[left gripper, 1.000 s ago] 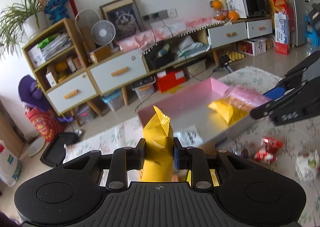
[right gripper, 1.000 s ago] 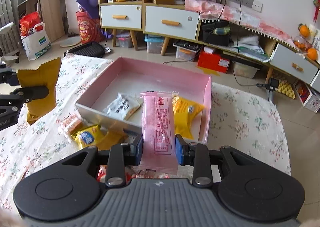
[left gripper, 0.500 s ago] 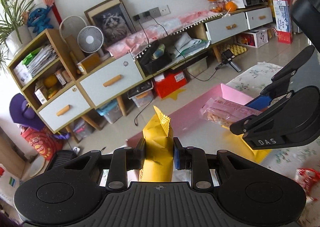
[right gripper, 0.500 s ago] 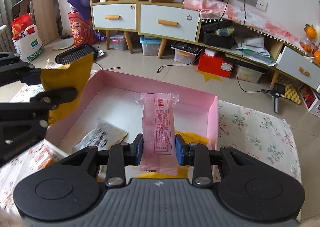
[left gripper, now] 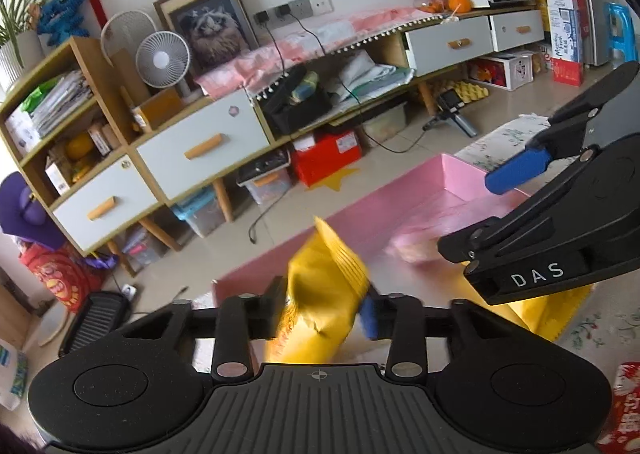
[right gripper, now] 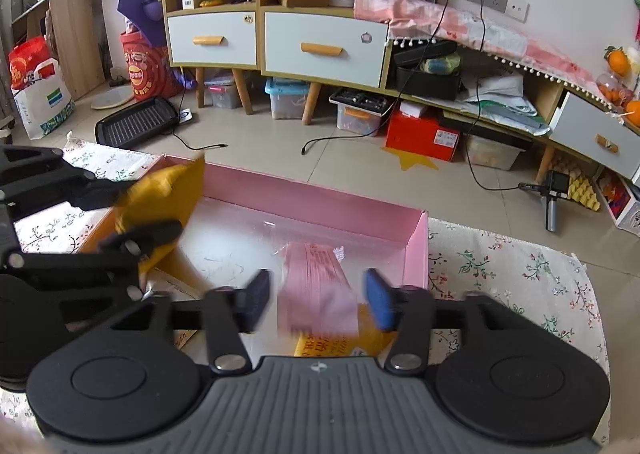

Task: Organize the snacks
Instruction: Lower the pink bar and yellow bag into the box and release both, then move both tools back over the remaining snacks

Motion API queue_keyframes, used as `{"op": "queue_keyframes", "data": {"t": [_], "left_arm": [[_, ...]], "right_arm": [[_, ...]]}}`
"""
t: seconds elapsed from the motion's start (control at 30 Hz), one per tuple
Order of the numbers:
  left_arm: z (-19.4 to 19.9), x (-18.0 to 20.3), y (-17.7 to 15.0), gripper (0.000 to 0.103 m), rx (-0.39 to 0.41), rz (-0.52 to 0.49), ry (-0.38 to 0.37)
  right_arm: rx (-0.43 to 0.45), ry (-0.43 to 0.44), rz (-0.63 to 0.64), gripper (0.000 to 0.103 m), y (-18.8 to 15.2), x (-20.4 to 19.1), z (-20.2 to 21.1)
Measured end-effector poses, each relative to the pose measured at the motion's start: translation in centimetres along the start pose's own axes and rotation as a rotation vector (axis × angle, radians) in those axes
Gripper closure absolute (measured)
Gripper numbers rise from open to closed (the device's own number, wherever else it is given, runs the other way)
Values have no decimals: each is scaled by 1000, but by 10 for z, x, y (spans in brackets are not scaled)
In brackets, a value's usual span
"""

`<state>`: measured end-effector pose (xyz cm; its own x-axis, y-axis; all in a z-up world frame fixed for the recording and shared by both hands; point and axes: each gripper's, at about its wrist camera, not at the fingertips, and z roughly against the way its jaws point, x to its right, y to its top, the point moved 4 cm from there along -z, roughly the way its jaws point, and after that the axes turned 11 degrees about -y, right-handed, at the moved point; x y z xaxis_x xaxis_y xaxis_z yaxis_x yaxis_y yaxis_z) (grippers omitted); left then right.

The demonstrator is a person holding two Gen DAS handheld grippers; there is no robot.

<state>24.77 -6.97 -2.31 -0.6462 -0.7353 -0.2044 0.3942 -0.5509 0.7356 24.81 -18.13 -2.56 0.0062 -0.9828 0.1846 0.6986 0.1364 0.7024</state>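
Over the shallow pink cardboard box (right gripper: 416,250), the right gripper (right gripper: 316,298) is opening, its pads clear of the blurred pink plastic snack packet (right gripper: 320,286) between them. The left gripper (left gripper: 322,310) is opening too; its crinkled yellow foil snack bag (left gripper: 324,294) tilts, lower end hidden.

The pink packet (right gripper: 318,286) and the yellow packet (left gripper: 320,294) are blurring, and the right tool (left gripper: 560,214) is hiding part of the pink box (left gripper: 452,182).
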Motion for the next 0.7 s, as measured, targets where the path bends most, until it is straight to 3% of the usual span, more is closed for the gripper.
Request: {"op": "queue_keyframes", "data": {"t": [0.23,0.7], "left_arm": [[14,11,-1,31,-22,-22,6],[73,32,-16,18,-46,29,-2]], "right_arm": [[1,-17,13,43,-3,5,14],[5,-13,10,30,-17,13,62]]}}
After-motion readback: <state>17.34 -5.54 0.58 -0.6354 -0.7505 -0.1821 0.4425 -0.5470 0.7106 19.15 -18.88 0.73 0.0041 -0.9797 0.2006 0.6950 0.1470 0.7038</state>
